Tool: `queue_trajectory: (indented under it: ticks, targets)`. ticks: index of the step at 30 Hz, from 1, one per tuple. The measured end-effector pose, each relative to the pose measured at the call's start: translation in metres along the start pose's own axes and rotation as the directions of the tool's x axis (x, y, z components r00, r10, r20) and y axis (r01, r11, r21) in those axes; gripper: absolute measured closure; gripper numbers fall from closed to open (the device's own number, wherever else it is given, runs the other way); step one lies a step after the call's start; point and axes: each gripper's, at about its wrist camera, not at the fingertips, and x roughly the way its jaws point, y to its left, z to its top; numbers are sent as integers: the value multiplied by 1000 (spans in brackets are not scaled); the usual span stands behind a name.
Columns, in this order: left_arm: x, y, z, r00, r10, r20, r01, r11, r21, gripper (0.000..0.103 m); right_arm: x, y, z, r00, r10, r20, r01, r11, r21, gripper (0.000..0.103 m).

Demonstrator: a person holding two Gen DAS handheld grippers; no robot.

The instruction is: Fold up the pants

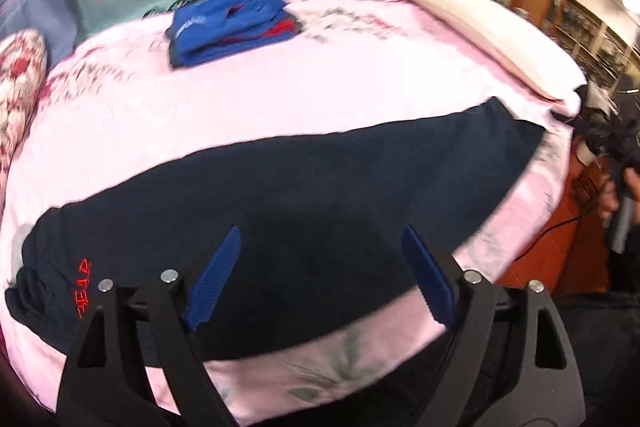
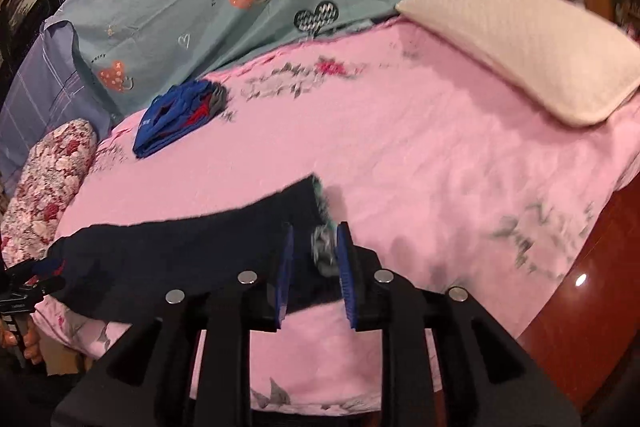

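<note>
My bed wears a pink flowered sheet; on it lie dark pants stretched out, folded blue clothes, a cream pillow and a floral cushion.

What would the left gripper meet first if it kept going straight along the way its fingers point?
Most likely the dark navy pants spread flat on the pink bedsheet. The left gripper points down at their middle, jaws open with nothing between them. Depth is unclear, but nothing else shows in that line.
</note>
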Motion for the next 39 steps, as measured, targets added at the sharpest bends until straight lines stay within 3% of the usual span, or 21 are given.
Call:
queue_trajectory:
  ticks: [4, 5, 7, 9, 11, 13, 16, 19, 20, 22, 25, 27, 29, 31, 32, 34, 36, 39]
  targets:
    - [36, -7, -12, 994, 57, -90, -53, 997, 51, 18, 5, 35, 12, 993, 115, -28, -116, 993, -38, 77]
    - [43, -8, -17, 992, 64, -112, -57, 996, 62, 17, 22, 44, 10, 988, 127, -90, -132, 990, -44, 77]
    - [43, -2, -23, 995, 59, -82, -56, 998, 40, 11, 56, 45, -1, 975, 89, -202, -96, 995, -23, 77]
    - [41, 3, -24, 995, 53, -88, -50, 998, 38, 11, 92, 32, -16, 943, 48, -328, -37, 999, 40, 79]
    - [35, 8, -22, 996, 40, -85, -38, 999, 20, 13, 89, 35, -12, 947, 33, -320, -30, 999, 15, 78]
    - [23, 14, -11, 999, 20, -45, -20, 1000, -1, 13, 77, 46, -1, 958, 75, -278, -77, 997, 4, 78]
    - [11, 24, 11, 998, 58, 22, -57, 998, -18, 13, 69, 66, 19, 968, 110, -225, -125, 991, -51, 77]
    - [35, 38, 27, 994, 110, -6, -110, 993, -49, 13, 91, 70, 30, 956, 153, -250, -164, 986, -21, 77]
    - [46, 45, 28, 988, 152, -31, -154, 986, -60, 13, 103, 69, 29, 953, 137, -269, -146, 989, -16, 77]
    - [71, 70, 24, 973, 205, -103, -215, 972, -95, 12, 139, 57, 22, 939, 30, -342, -35, 999, -8, 80]
    - [69, 97, 10, 974, 194, -119, -211, 966, -153, 11, 143, 35, 17, 935, 85, -344, -65, 995, 70, 87]
    - [57, 104, 3, 968, 223, -118, -240, 957, -165, 11, 132, 44, 24, 940, 71, -335, -55, 997, 56, 79]
    - [40, 111, -1, 973, 211, -98, -227, 954, -196, 13, 120, 78, 38, 938, 165, -304, -173, 985, 0, 70]
    - [28, 115, 2, 973, 220, -68, -229, 954, -193, 13, 114, 122, 50, 914, 266, -308, -297, 953, -60, 53]
    - [24, 114, 3, 973, 225, -51, -231, 955, -189, 12, 115, 150, 56, 890, 323, -322, -369, 925, -91, 46]
    - [25, 111, 8, 971, 235, -34, -238, 956, -172, 12, 125, 205, 63, 828, 424, -367, -493, 863, -115, 46]
    - [35, 109, 9, 970, 235, -59, -242, 954, -176, 12, 150, 254, 62, 742, 506, -440, -593, 801, -80, 46]
    - [48, 115, -1, 968, 226, -107, -243, 951, -189, 12, 194, 307, 50, 668, 512, -540, -631, 774, -45, 46]
